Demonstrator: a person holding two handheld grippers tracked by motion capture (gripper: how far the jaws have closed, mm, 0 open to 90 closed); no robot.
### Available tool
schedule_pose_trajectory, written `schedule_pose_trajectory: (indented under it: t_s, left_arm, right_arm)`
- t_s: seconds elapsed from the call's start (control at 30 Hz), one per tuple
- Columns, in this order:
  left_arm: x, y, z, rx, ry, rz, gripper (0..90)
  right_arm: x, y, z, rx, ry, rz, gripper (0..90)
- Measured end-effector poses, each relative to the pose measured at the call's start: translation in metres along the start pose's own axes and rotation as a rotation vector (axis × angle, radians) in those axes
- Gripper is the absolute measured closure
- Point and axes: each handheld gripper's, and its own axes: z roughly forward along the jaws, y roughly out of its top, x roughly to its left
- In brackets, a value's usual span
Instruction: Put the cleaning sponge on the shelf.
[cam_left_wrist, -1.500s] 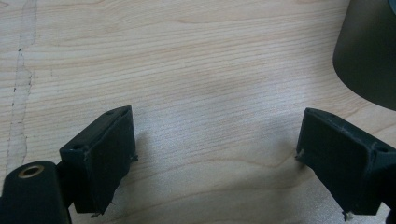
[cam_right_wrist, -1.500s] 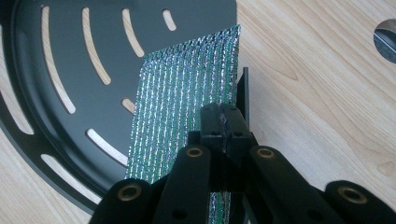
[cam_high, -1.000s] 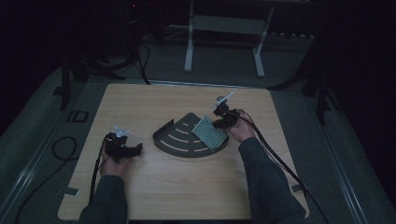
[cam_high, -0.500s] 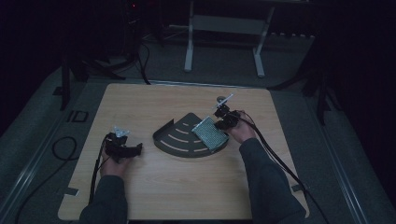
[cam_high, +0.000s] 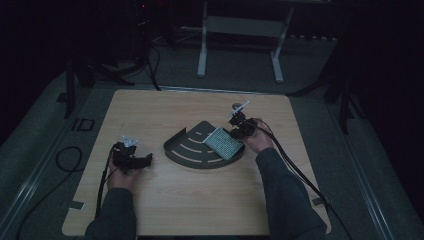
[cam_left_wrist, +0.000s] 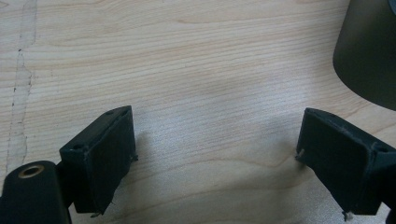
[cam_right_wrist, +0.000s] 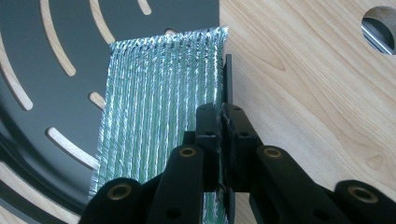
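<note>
A dark fan-shaped tray with curved slots lies at the middle of the wooden table. A rectangular green and silver ribbed piece sits over the tray's right part. My right gripper is shut on that piece's right edge. In the right gripper view the jaws of the right gripper pinch the ribbed piece above the slotted tray. My left gripper rests on the table left of the tray. Its jaws stand wide apart in the left gripper view, the left gripper holding nothing, with the tray's edge beyond it.
Cables trail from both grippers along the forearms. A round hole in the tabletop lies just past the tray. Bare wood stretches toward the near and far table edges. A metal stand is on the floor behind the table.
The right hand has dipped very slightly while keeping its hold on the ribbed piece. The left gripper and tray have not moved.
</note>
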Motion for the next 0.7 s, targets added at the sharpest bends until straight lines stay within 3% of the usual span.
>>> schedule_pose_trajectory:
  t_s: [0.23, 0.5, 0.7]
  left_arm:
    - [0.000, 0.000, 0.000, 0.000, 0.000, 0.000, 11.8]
    - [0.000, 0.000, 0.000, 0.000, 0.000, 0.000, 11.8]
    - [0.000, 0.000, 0.000, 0.001, -0.001, 0.001, 11.8]
  right_arm:
    - [0.000, 0.000, -0.003, -0.016, -0.003, 0.001, 81.6]
    - [-0.003, -0.004, -0.015, -0.045, -0.017, 0.006, 68.7]
    - [-0.012, -0.013, -0.027, -0.065, -0.024, 0.048, 57.5]
